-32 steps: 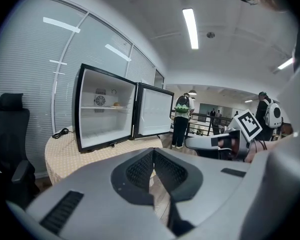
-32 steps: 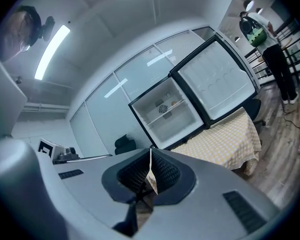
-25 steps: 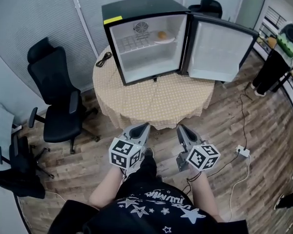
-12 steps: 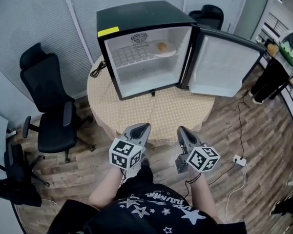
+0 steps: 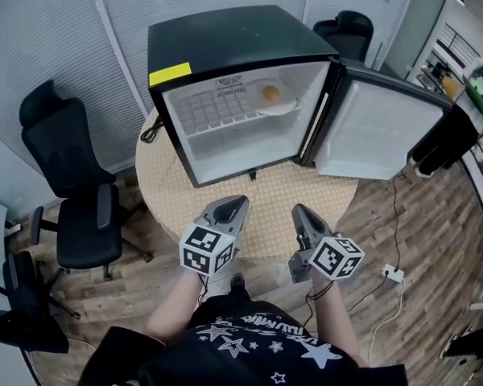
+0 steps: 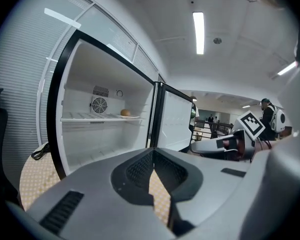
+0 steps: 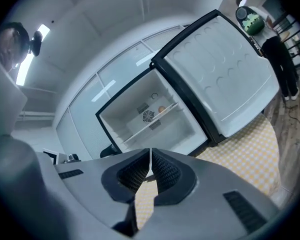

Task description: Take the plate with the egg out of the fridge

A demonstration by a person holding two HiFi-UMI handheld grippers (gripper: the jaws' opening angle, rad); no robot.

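**2 Shut Tongs, 1 Egg in the Fridge**

You hold 2 grey tongs, the left gripper (image 5: 240, 203) and the right gripper (image 5: 298, 211). Both are pinched shut on nothing. Past them is 1 round table (image 5: 283, 215) with a dotted yellow cloth, on a wood floor (image 5: 419, 240). On the table stands 1 black fridge (image 5: 225, 39), white inside, with its door (image 5: 370, 139) wide open. 1 white plate (image 5: 278, 109) with 1 brown egg (image 5: 270, 94) sits on the right side of the top wire shelf (image 5: 217, 111).
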